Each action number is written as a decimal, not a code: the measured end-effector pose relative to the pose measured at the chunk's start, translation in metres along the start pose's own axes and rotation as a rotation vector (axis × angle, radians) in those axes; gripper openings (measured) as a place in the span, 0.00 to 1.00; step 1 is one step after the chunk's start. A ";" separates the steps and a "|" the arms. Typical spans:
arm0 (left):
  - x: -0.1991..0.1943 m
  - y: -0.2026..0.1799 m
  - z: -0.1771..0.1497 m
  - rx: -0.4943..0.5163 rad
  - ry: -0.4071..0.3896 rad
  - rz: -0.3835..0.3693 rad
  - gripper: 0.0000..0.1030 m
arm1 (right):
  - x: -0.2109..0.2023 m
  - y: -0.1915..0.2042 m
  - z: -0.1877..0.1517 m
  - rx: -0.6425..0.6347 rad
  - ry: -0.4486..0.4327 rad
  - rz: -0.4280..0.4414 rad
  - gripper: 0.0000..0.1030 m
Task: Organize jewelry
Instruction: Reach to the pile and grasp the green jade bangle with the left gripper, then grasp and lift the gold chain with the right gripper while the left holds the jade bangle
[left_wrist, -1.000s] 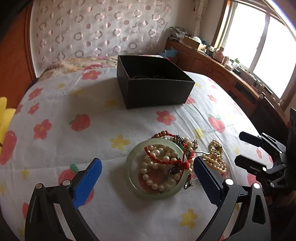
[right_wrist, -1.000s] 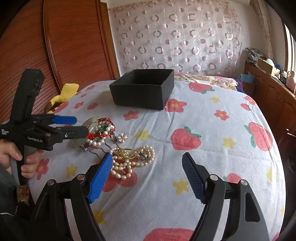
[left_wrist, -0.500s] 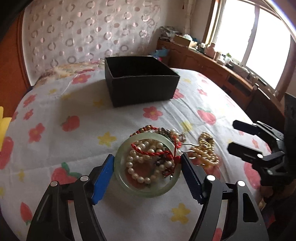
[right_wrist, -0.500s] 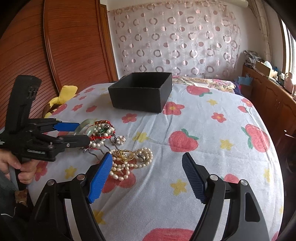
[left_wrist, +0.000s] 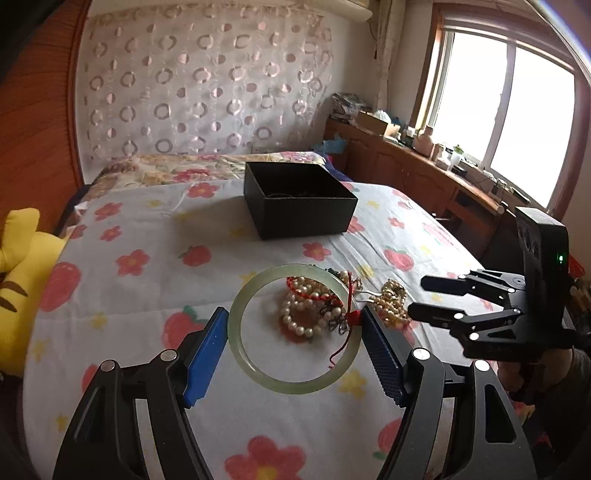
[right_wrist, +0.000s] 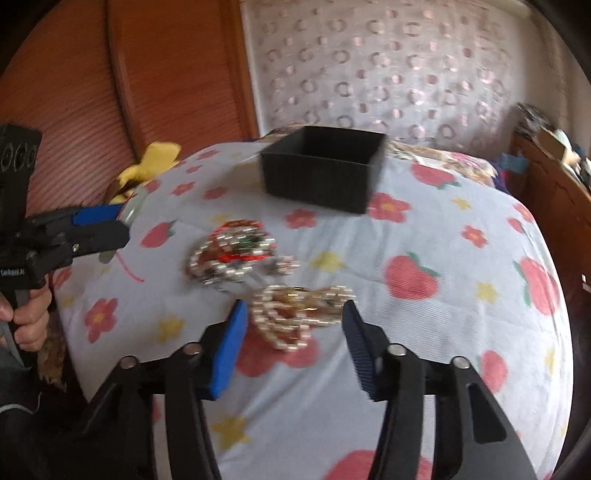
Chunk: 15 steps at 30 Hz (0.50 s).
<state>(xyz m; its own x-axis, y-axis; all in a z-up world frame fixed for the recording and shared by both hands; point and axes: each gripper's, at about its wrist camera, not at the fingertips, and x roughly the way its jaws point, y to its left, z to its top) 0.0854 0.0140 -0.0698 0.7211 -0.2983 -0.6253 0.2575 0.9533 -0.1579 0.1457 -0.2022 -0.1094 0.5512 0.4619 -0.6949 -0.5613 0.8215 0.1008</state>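
- Bangle (left_wrist: 295, 332), pale green, sits clamped across its width between the 2 blue pads of the left gripper (left_wrist: 295, 345); it looks lifted clear of the bedspread (left_wrist: 147, 229), a red tassel thread (left_wrist: 341, 345) trailing from its right side, so a snag on the pile below is a fair risk
- Directly under the ring lies a tangle of white pearls and red cord (left_wrist: 314, 312), on the cloth, seen through the hoop; presumably the bangle was taken first because it lay on top
- The right gripper (right_wrist: 293, 338) hovers with jaws apart and nothing between them, straddling a second heap, the pearl strand with gold ring (right_wrist: 303, 308); that view is motion-blurred, so whether the pads touch the beads I cannot tell
- Both heaps lie close together on the bedspread
- Farther back stands the black box (left_wrist: 299, 199), open-topped, well apart from the heaps; likely the destination, its dark interior hard to read
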 end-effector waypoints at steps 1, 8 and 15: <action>-0.003 0.001 -0.002 -0.004 -0.003 -0.002 0.67 | 0.002 0.006 0.001 -0.022 0.012 0.006 0.45; -0.010 0.008 -0.007 -0.018 -0.013 -0.005 0.67 | 0.016 0.009 0.002 -0.046 0.053 -0.018 0.26; -0.011 0.009 -0.009 -0.018 -0.015 -0.009 0.67 | 0.017 0.018 0.002 -0.136 0.087 -0.053 0.12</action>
<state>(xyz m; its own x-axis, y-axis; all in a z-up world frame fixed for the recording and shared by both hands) 0.0743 0.0265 -0.0709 0.7282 -0.3073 -0.6127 0.2525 0.9513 -0.1770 0.1460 -0.1793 -0.1181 0.5300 0.3839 -0.7561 -0.6148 0.7881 -0.0309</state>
